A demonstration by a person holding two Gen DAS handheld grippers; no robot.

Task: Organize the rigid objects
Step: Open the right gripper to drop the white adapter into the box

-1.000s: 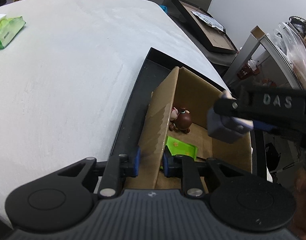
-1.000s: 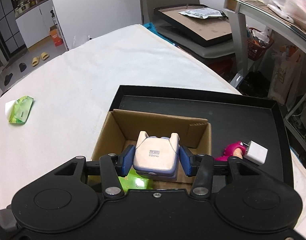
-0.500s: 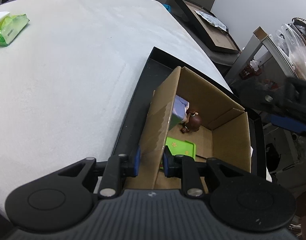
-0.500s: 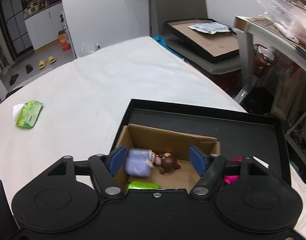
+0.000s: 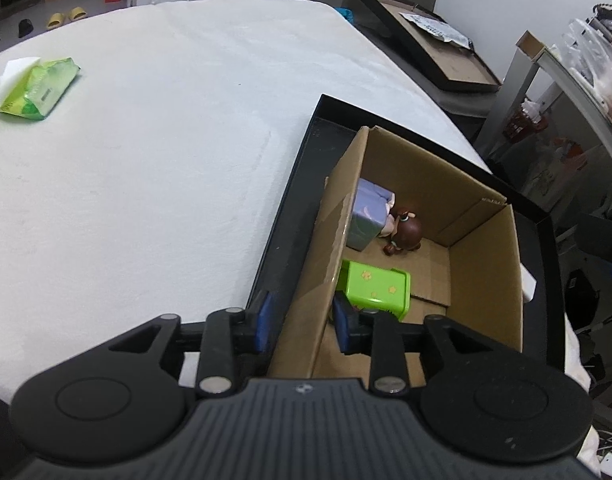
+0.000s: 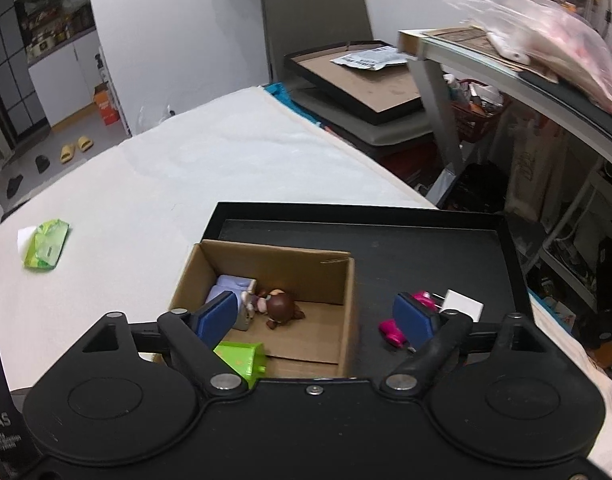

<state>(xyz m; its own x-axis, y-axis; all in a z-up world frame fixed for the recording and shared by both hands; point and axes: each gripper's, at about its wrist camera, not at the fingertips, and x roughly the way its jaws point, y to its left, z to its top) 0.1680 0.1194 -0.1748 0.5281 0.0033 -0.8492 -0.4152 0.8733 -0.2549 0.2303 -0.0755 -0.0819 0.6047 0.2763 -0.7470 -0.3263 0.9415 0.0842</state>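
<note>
Pink toy (image 6: 392,330) lay on tray (image 6: 426,256) beside box (image 6: 348,300); looked light, stiff, best pinched across its body. Right hand-held gripper (image 6: 316,314) opening, empty. Left hand-held gripper (image 5: 304,318) opening astride box wall.

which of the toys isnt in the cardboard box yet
The pink toy: it lies on the black tray right of the cardboard box, beside a white block.

The lavender block-shaped toy (image 5: 371,212) in the open brown cardboard box (image 5: 482,280) is half hidden behind the box's near wall, and one blue pad of the right gripper (image 6: 317,317) covers it too. The bright pink plastic toy (image 6: 392,330) is mostly hidden behind the other pad. Print on the crumpled grey mailer (image 6: 366,58) is too small to read.
</note>
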